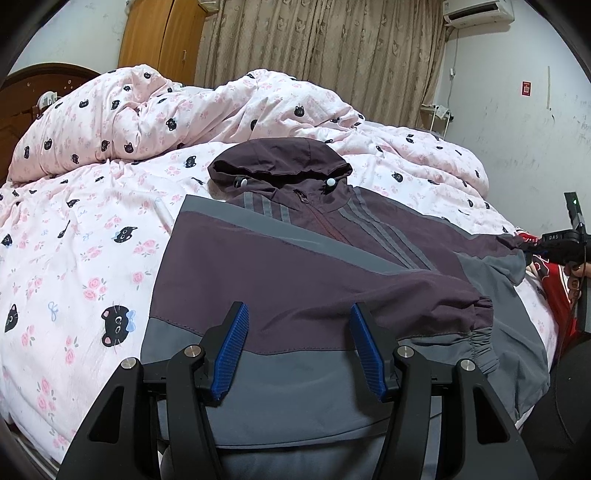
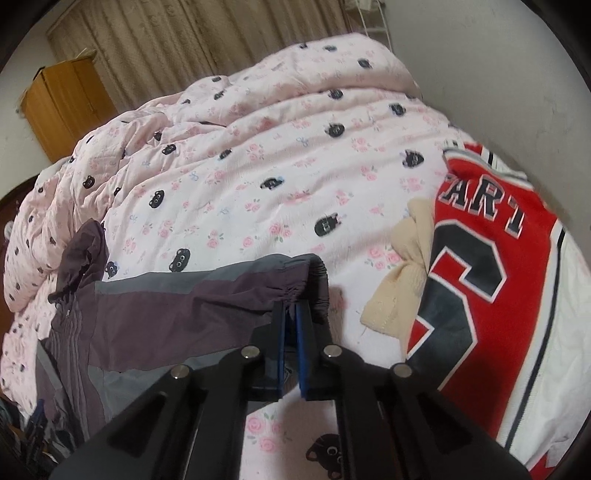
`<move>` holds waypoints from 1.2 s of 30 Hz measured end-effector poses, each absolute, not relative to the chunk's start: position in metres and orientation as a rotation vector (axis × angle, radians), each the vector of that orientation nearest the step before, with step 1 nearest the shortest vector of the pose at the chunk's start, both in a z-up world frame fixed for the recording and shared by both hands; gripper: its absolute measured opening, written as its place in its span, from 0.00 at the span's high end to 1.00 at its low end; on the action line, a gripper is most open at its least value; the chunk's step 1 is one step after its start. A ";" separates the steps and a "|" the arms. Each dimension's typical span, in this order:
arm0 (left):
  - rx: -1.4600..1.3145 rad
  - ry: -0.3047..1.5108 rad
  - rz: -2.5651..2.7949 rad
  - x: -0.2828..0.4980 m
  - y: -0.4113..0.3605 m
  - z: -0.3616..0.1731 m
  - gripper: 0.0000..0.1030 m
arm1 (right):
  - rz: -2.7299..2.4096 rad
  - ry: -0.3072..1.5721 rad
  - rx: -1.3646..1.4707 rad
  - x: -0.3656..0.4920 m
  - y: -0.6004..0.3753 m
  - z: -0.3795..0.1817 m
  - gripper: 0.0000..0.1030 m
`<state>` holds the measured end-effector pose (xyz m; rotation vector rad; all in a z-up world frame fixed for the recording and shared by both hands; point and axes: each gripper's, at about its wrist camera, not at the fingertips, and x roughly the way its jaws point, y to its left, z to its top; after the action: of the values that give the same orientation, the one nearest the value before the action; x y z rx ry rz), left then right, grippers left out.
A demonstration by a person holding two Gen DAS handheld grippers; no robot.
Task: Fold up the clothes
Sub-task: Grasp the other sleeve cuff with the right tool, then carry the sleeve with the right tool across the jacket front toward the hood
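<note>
A purple and grey hooded jacket [image 1: 295, 258] lies face up on the bed, hood toward the far side, its left sleeve folded across the front. My left gripper [image 1: 297, 314] is open and empty, hovering over the jacket's lower front. My right gripper [image 2: 291, 310] is shut on the cuff of the jacket's right sleeve [image 2: 295, 286] and holds it stretched out to the side. That gripper also shows at the right edge of the left wrist view [image 1: 532, 245]. The jacket runs along the left in the right wrist view [image 2: 129, 314].
The bed is covered by a pink quilt with black cat faces [image 1: 92, 229], bunched up at the far side. A red jersey [image 2: 491, 258] and a cream towel [image 2: 402, 273] lie at the right. A wardrobe [image 1: 162, 33], curtains and a wall stand behind.
</note>
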<state>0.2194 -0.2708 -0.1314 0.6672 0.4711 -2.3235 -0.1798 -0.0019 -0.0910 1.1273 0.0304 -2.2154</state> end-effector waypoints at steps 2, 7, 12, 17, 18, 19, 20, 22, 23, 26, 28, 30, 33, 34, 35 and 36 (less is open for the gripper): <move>0.669 0.471 -2.322 0.219 -0.271 -0.132 0.49 | -2.231 0.065 1.078 -0.173 -0.005 -0.085 0.95; 0.679 0.471 -2.320 0.218 -0.272 -0.134 0.48 | -2.256 0.140 0.953 -0.152 -0.012 -0.067 0.96; 0.694 0.464 -2.318 0.216 -0.271 -0.137 0.45 | -2.229 0.199 0.818 -0.116 -0.024 -0.041 0.96; 0.705 0.457 -2.317 0.214 -0.271 -0.139 0.45 | -2.195 0.271 0.745 -0.087 -0.041 -0.027 0.96; 0.705 0.457 -2.318 0.214 -0.271 -0.139 0.44 | -2.188 0.282 0.739 -0.083 -0.044 -0.026 0.96; 0.705 0.457 -2.321 0.214 -0.271 -0.139 0.44 | -2.178 0.287 0.736 -0.079 -0.046 -0.025 0.96; 0.704 0.457 -2.322 0.215 -0.271 -0.139 0.44 | -2.168 0.289 0.732 -0.075 -0.048 -0.023 0.96; 0.703 0.459 -2.324 0.215 -0.271 -0.139 0.44 | -2.147 0.292 0.725 -0.067 -0.053 -0.020 0.96; 0.702 0.461 -2.324 0.215 -0.271 -0.139 0.44 | -2.133 0.291 0.719 -0.063 -0.055 -0.018 0.96; 0.701 0.463 -2.324 0.215 -0.271 -0.139 0.44 | -2.074 0.287 0.704 -0.046 -0.065 -0.011 0.96; 0.700 0.467 -2.325 0.214 -0.271 -0.139 0.44 | -2.024 0.292 0.688 -0.031 -0.073 -0.008 0.96; 0.700 0.469 -2.326 0.214 -0.272 -0.139 0.43 | -1.976 0.299 0.671 -0.014 -0.084 -0.005 0.96; 0.700 0.472 -2.327 0.214 -0.272 -0.139 0.42 | -1.901 0.321 0.647 0.014 -0.102 -0.002 0.96; 0.699 0.473 -2.327 0.214 -0.272 -0.139 0.42 | -1.880 0.331 0.640 0.023 -0.108 -0.002 0.96; 0.699 0.474 -2.328 0.214 -0.272 -0.139 0.42 | -1.859 0.340 0.634 0.031 -0.114 -0.002 0.96; 0.699 0.475 -2.329 0.214 -0.272 -0.139 0.42 | -1.841 0.349 0.630 0.040 -0.119 -0.003 0.96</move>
<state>0.2142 -0.2719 -0.1386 0.6988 0.4747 -2.3287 0.0399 -0.1193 -0.0033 0.6302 0.3489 -1.8407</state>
